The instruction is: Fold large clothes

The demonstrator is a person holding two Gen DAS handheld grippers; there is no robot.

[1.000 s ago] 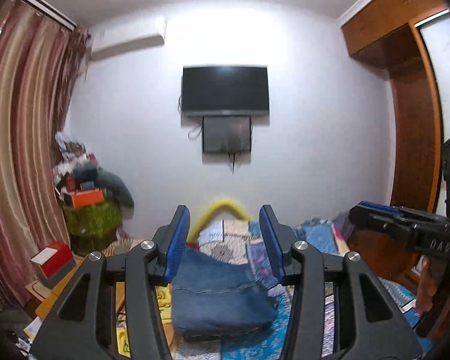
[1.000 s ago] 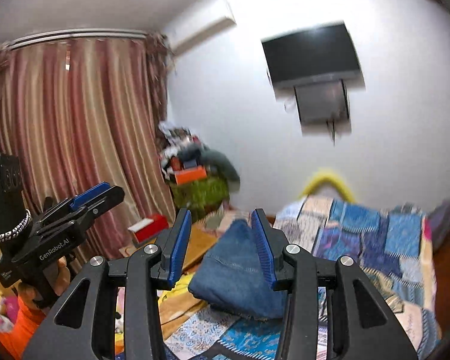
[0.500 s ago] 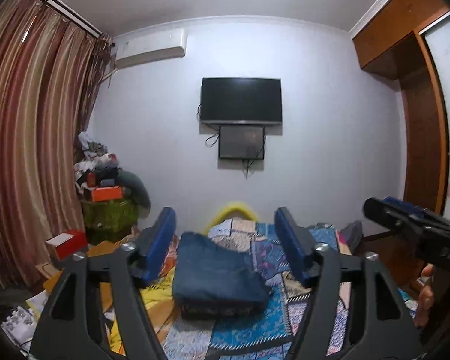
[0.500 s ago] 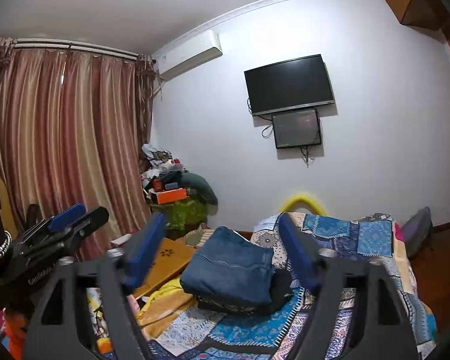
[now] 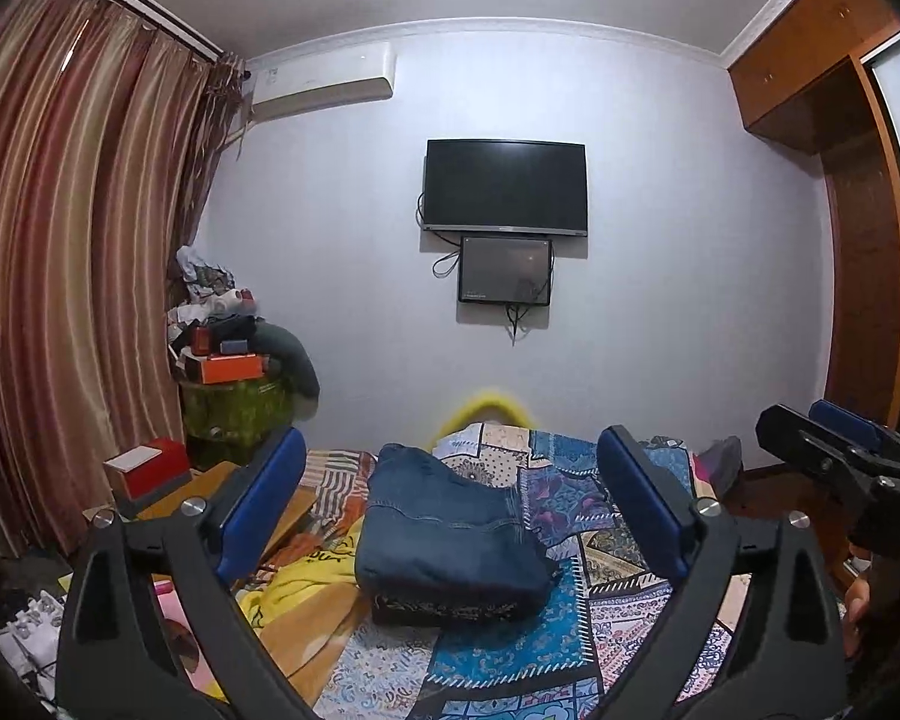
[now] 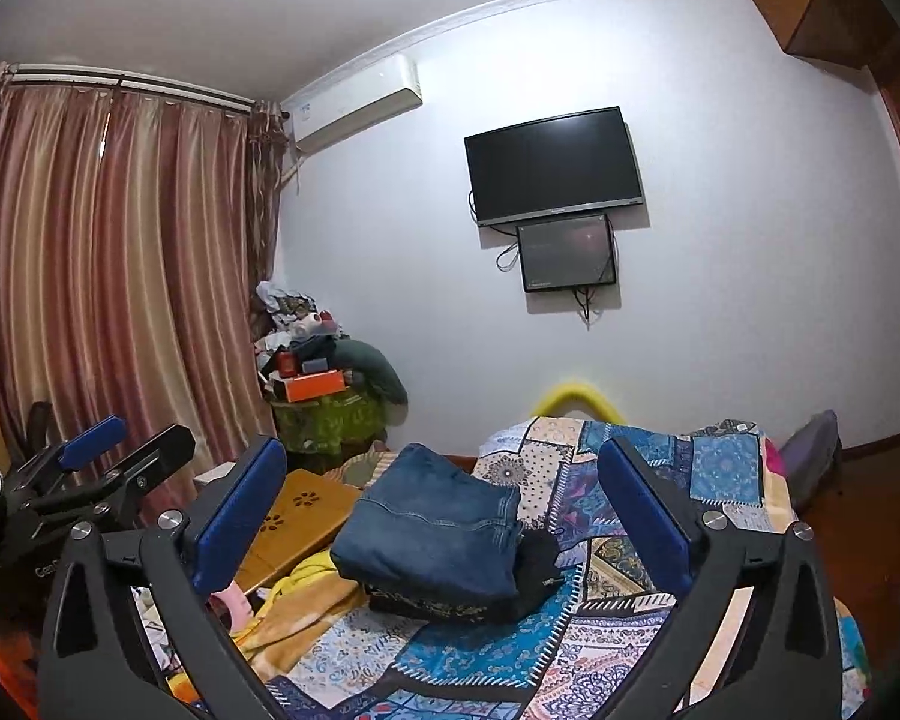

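Pretty dim, warm indoor light all round, thrown from above and behind the cameras, so the white wall point(image 5: 660, 300) gets washed a bluish grey. Soft shadows are cast under the TV point(image 5: 506, 187) and the small screen point(image 6: 568, 252) below it. A faint glare spot can be seen on that small screen. Heavy fisheye bending is seen at the edges: the curtain point(image 5: 60, 270) and wardrobe point(image 5: 858, 240) are bowed, and the corners are cut off in black. The yellow hoop point(image 5: 486, 405) is smeared soft in the left wrist view. The close black gripper frames are left nearly detail-free.
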